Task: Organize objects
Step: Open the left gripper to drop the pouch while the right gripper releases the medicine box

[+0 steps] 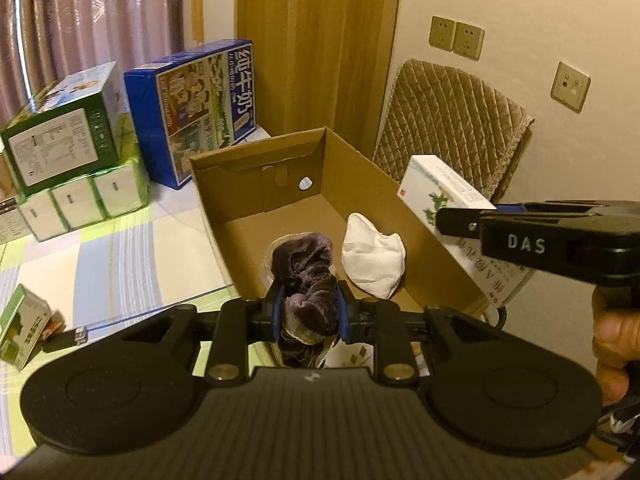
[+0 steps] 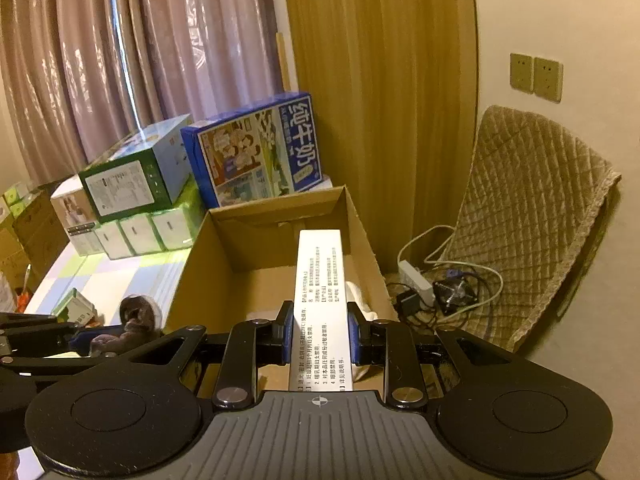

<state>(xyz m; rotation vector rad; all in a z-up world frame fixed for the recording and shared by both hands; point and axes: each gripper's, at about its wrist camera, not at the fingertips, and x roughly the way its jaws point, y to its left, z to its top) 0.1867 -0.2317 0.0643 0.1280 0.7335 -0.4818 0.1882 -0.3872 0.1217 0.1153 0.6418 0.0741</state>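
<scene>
An open cardboard box (image 1: 360, 168) (image 2: 192, 280) stands on the table edge. My left gripper (image 1: 310, 310) is shut on a dark purple velvet cloth item (image 1: 308, 276), held over the box's near end; the same item (image 2: 136, 320) shows at the left in the right wrist view. A white cloth pouch (image 1: 372, 260) (image 2: 358, 296) lies on the box floor. My right gripper (image 2: 320, 332) is shut on a long white medicine carton (image 2: 320, 300) (image 1: 440, 196), held above the box's right wall.
Beyond the box stand a blue milk carton case (image 1: 196, 108) (image 2: 256, 148) and stacked green and white boxes (image 1: 68, 152) (image 2: 132, 196). A small green box (image 1: 22, 328) lies on the checked tablecloth. A quilted chair (image 2: 532, 216), power strip and cables (image 2: 440, 288) are at the right.
</scene>
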